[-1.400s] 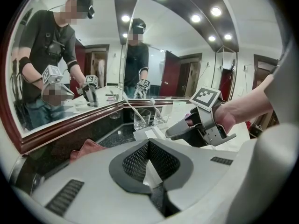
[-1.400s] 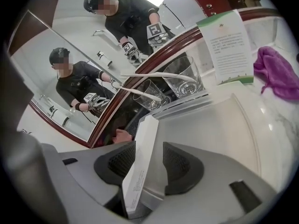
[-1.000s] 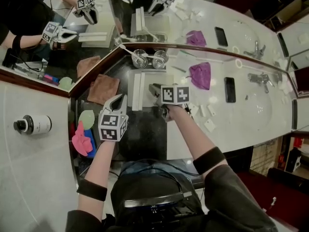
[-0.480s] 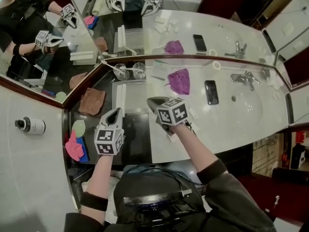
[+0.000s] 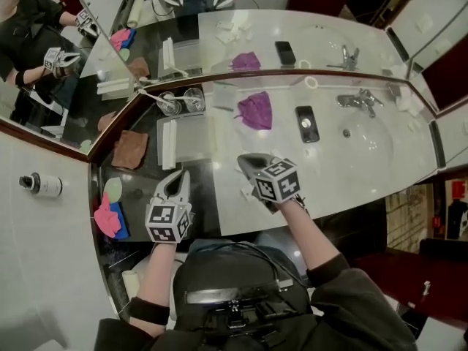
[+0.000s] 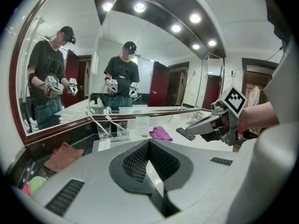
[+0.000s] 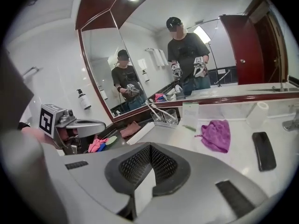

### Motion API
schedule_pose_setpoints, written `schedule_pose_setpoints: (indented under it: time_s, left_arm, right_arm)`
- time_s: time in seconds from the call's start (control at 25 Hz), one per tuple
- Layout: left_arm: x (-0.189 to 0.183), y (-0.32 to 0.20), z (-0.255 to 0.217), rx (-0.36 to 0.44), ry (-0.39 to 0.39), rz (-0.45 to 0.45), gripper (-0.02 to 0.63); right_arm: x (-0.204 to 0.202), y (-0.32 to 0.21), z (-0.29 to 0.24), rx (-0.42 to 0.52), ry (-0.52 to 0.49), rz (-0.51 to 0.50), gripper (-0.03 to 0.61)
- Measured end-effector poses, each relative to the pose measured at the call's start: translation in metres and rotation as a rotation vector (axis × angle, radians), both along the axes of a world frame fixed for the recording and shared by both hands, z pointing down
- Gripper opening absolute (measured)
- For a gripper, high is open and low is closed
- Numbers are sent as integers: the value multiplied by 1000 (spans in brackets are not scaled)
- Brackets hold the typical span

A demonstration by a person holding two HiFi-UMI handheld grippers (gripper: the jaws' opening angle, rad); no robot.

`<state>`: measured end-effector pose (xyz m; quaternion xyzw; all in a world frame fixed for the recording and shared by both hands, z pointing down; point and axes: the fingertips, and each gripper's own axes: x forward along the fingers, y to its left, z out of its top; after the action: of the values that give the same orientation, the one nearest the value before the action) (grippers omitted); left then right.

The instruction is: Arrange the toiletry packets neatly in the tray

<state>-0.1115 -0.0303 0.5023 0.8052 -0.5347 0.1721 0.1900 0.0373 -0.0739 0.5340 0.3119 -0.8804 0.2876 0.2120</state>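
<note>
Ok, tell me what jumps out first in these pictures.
The purple cloth crumpled on the white counter, just left of the black phone, catches the eye first. Nearer the person, the left gripper and right gripper hang side by side with their tongs shut, and angled mirrors behind repeat the whole scene.

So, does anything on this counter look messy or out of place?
Mainly the purple cloth: it lies crumpled in a heap on the white counter beside the black phone, not folded. Nothing looks spilled or broken.
</note>
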Motion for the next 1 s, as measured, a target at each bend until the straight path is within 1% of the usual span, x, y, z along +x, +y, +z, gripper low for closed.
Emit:
schedule_pose_setpoints:
  time_s: [0.12,0.28,0.56,0.68,0.8,1.0]
  left_arm:
    - [15,12,6,-7,7,31,0]
    - [29,23,17,-43,52,46,0]
    - [34,26,18,-50,46,55,0]
    - [38,23,25,-73,46,69,2]
    - [53,19,41,-122,46,116,74]
    - [90,7,65,-208,15,221,181]
  right_arm:
    - [21,14,7,-18,8,38,3]
    - [41,28,14,-40,24,75,3]
    - [47,37,17,-54,28,91,3]
    - [46,38,17,-49,44,90,3]
    - [52,38,21,-47,66,95,3]
    - [73,33,30,-41,95,105,3]
